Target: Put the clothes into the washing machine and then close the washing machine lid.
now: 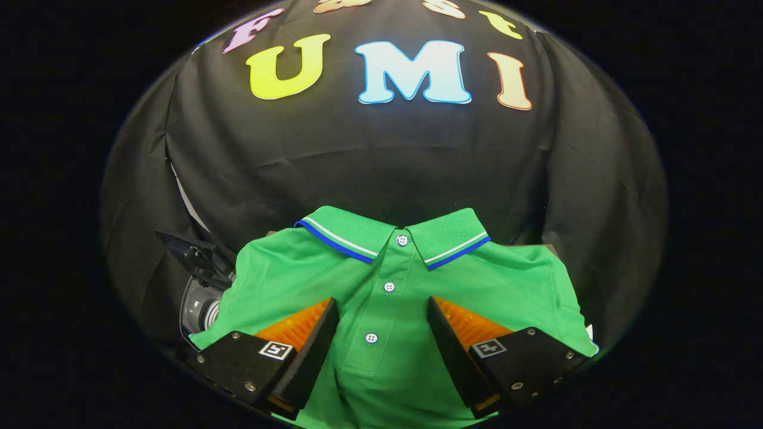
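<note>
Lying under spread hand-held gripper (pixel 382 333), green shirt (pixel 387 280)

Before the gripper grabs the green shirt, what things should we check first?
1. Gripper open wide: ok.
2. Green shirt between the fingers: ok, button placket centred.
3. Fingers touching the cloth: cannot tell.
4. Shirt lying flat, collar beyond the fingers: ok.
5. Washing machine lid open: cannot tell; just a grey round part peeks out beside the shirt.

Even bright light, sharp centre, fisheye bending toward edges
</note>
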Motion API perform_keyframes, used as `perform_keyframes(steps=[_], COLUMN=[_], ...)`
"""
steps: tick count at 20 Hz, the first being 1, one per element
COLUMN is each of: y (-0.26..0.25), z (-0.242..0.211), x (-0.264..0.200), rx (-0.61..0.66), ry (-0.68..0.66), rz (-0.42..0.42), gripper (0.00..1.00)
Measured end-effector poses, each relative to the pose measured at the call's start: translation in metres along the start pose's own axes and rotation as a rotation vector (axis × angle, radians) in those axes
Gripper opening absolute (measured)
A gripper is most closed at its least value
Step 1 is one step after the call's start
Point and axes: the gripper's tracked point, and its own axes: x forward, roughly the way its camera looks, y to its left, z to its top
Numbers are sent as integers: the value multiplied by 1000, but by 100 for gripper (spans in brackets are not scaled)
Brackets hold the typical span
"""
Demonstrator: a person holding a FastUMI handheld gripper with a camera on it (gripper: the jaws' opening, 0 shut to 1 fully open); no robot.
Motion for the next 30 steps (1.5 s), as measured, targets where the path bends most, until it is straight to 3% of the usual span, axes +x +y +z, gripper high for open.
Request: perform_keyframes(steps=[2, 5, 9, 12, 19, 30], y=[0, 1, 3, 0, 6, 57], z=[-1, -1, -4, -1, 13, 66], x=[-2, -2, -5, -6, -30, -109], rx=[1, -3, -14, 5, 237, 383], ry=[-9, -33, -44, -68, -134, -337], rz=[7, 27, 39, 45, 195, 506], gripper=[85, 43, 17, 4, 0, 0])
